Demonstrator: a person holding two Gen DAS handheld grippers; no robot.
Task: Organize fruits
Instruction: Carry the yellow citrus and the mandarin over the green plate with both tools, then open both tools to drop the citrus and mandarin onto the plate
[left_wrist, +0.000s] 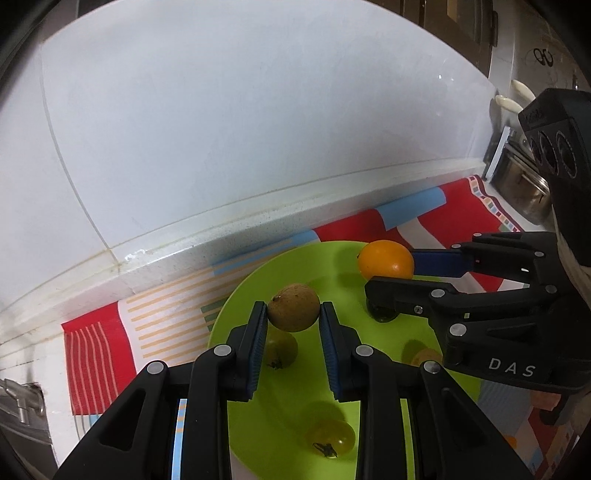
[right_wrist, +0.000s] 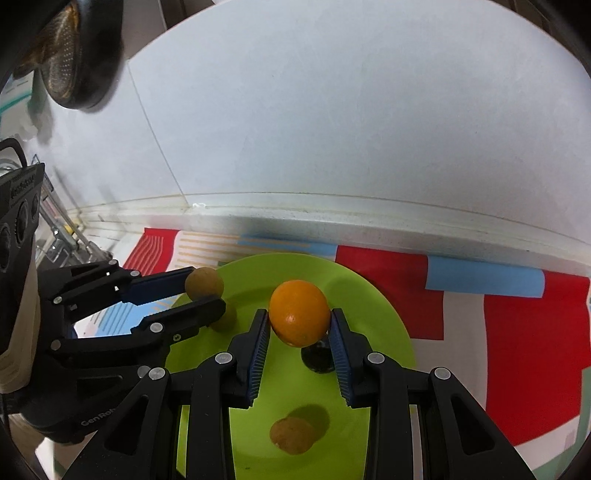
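Both fruits held over the plate

Now my left claw (left_wrist: 293, 314) pinches a brown fruit (left_wrist: 293, 307) and my right claw (right_wrist: 298, 325) clamps the orange (right_wrist: 299, 317), each lifted just above the green plate (right_wrist: 369, 306), I judge for sorting; each fruit sits squarely between its pads, near the fingertips

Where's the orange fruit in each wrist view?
Left wrist view: the orange fruit sits upper right of centre, between the fingers of the right gripper, over the far side of the green plate.
Right wrist view: the orange fruit is at centre, held between that gripper's own fingers.
Shared landmark: the green plate below it.
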